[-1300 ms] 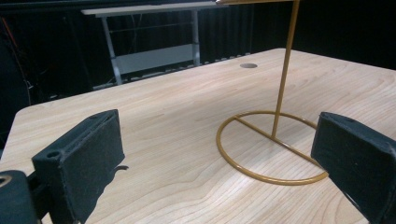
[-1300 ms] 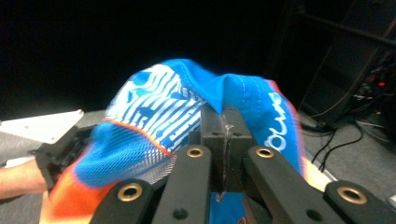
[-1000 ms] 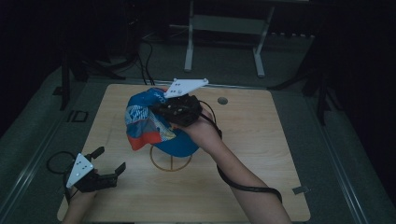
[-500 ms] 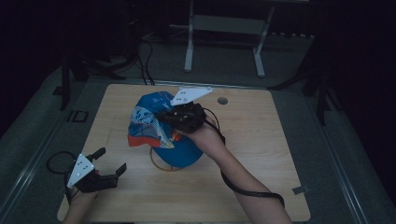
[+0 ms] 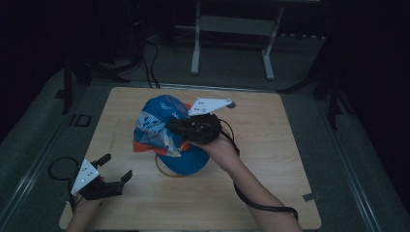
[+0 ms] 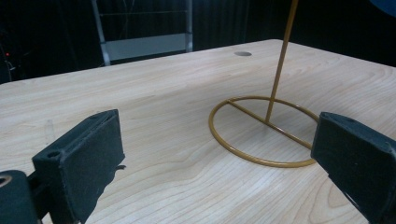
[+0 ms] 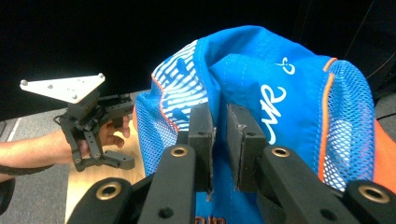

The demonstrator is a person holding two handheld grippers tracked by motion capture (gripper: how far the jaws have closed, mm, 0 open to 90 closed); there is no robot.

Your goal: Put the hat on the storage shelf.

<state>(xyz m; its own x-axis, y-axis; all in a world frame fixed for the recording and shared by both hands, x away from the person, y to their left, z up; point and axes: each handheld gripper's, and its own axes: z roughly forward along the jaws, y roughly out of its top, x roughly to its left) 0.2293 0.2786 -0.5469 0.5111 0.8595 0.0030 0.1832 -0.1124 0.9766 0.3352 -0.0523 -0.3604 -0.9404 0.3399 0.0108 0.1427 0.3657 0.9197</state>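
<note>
- High view: since the earlier frame we see the right hand-held gripper (image 5: 180,126) and blue cap (image 5: 162,133) sink toward the wire stand (image 5: 167,169) at frame centre, its jaws having just eased apart.
- Left gripper view: our left hand-held gripper (image 6: 224,154) is released; the stand's ring lies between its jaws.
- Right gripper view: cap fabric (image 7: 261,102) sits in the narrow gap, loosely pinched.

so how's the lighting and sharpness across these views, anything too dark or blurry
High view: dim, the room behind the wooden table near black, the cap a little soft. Left gripper view: brighter, wood grain and the gold wire stand sharp, the near jaws slightly soft. Right gripper view: the cap brightly lit and crisp against black, the left gripper readable.
</note>
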